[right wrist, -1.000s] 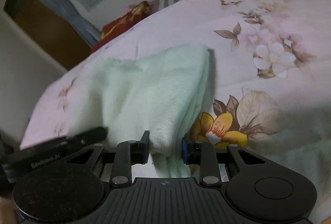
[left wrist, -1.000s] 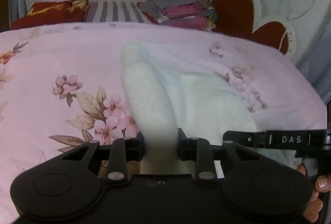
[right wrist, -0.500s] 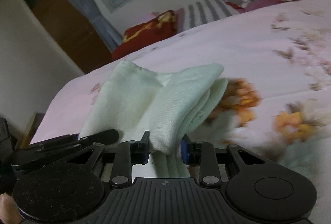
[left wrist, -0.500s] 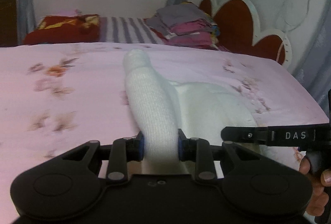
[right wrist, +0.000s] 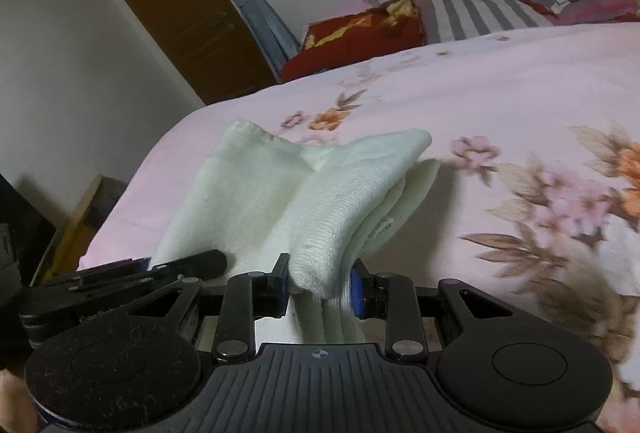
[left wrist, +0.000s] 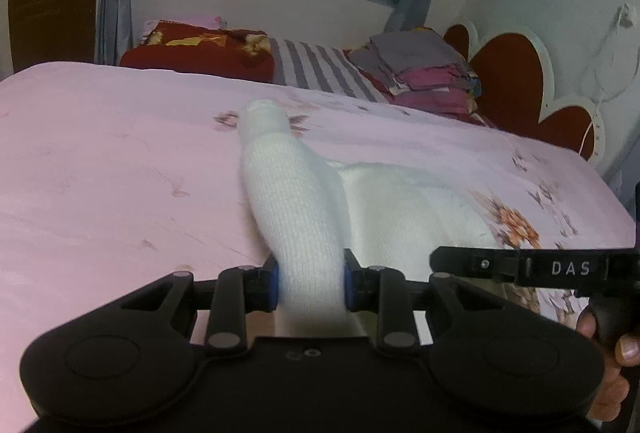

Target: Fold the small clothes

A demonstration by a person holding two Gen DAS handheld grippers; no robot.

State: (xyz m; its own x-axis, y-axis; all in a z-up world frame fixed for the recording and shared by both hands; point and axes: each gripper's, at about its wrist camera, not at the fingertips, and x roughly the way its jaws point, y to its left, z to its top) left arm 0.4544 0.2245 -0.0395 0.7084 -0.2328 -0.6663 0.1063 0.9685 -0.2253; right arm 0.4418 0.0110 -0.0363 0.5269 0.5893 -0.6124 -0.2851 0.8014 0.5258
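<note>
A small white knit garment lies on the pink flowered bedspread. My left gripper is shut on one bunched edge of it, which rises as a ridge away from the jaws. My right gripper is shut on another folded edge of the white garment. The right gripper also shows at the right of the left wrist view, and the left gripper at the left of the right wrist view. Both hold the cloth lifted a little off the bed.
A dark red pillow, a grey striped pillow and a stack of folded clothes lie at the far side of the bed. A red and white headboard stands at the right. A brown door is at the left.
Both grippers have lifted and tilted upward with the garment still held; more of the window and wall shows. The garment has shifted across the bedspread.
</note>
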